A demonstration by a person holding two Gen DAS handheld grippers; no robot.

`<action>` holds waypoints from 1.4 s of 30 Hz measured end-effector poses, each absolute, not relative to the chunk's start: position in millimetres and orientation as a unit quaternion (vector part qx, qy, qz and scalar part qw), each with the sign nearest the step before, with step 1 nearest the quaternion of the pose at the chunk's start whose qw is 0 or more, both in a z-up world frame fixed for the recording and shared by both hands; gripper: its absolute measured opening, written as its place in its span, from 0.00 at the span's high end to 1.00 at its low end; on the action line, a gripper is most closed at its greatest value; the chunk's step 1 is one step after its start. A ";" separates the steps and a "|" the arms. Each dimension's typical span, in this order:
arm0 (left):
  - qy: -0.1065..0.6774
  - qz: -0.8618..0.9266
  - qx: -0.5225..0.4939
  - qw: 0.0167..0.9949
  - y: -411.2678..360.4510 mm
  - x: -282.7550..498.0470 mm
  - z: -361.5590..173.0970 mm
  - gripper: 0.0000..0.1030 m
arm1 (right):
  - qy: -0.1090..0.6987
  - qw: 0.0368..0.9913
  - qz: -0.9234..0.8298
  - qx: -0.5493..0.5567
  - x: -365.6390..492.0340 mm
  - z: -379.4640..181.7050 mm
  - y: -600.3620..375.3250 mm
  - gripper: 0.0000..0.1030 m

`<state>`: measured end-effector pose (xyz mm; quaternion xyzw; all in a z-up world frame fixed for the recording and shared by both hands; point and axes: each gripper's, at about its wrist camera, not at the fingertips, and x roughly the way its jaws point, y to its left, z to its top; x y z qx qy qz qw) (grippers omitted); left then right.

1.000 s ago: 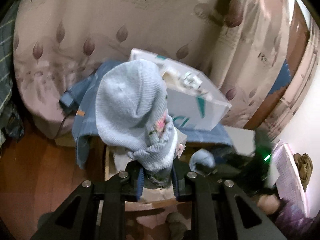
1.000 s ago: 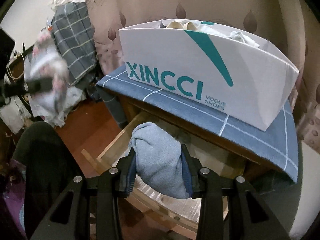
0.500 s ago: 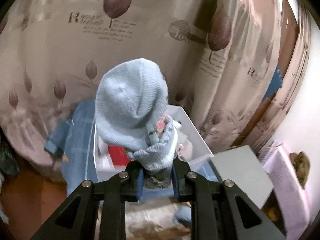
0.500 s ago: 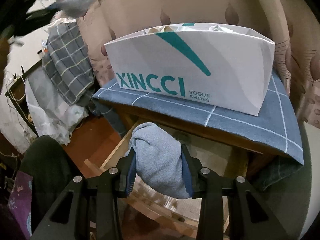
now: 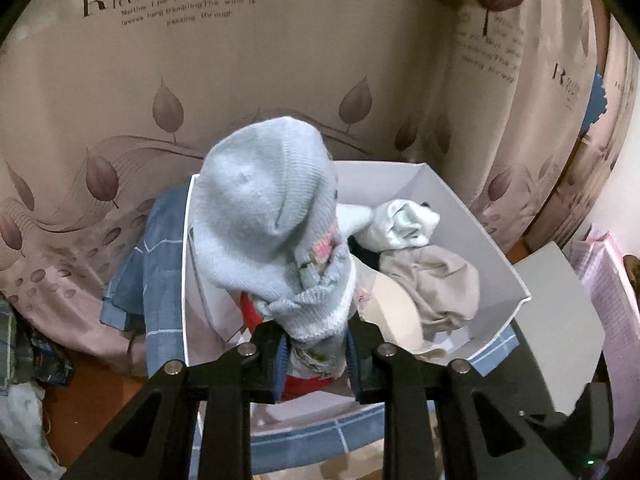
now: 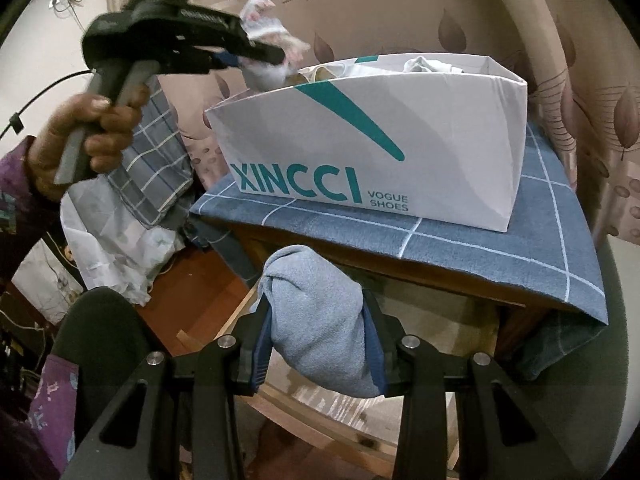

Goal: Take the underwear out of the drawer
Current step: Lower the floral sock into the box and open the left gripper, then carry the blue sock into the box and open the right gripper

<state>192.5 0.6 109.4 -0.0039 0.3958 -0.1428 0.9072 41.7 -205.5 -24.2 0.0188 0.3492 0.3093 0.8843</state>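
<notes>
We hold a pale blue knitted garment [image 5: 272, 216] in our left claw [image 5: 316, 354] above the open white shoebox [image 5: 496, 240], jaws just easing yet still pinching it. Our right claw [image 6: 318, 350] clamps a blue rolled garment [image 6: 316, 296] over the open drawer [image 6: 360, 420]. Both pieces are out; dropping them in the box remains.

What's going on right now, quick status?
Left gripper clamps knitted blue garment over the white shoebox. Right gripper clamps a blue cloth bundle above the open drawer. Nothing in the way.
</notes>
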 end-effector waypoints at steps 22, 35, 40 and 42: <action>0.370 -0.038 0.106 0.922 -13.5 184.0 89.5 0.43 | 0.364 0.879 0.308 0.015 44.0 -29.1 -199.7 0.64; 0.329 -0.034 0.090 0.939 -11.9 153.5 114.9 0.42 | 0.363 0.881 0.304 0.010 41.8 -28.5 -198.5 0.64; 0.322 -0.036 0.080 0.943 -9.0 139.2 118.5 0.42 | 0.361 0.883 0.301 0.007 40.6 -27.6 -199.9 0.63; 0.316 -0.034 0.082 0.945 -8.7 131.2 119.9 0.42 | 0.359 0.884 0.300 0.007 40.3 -26.4 -201.4 0.63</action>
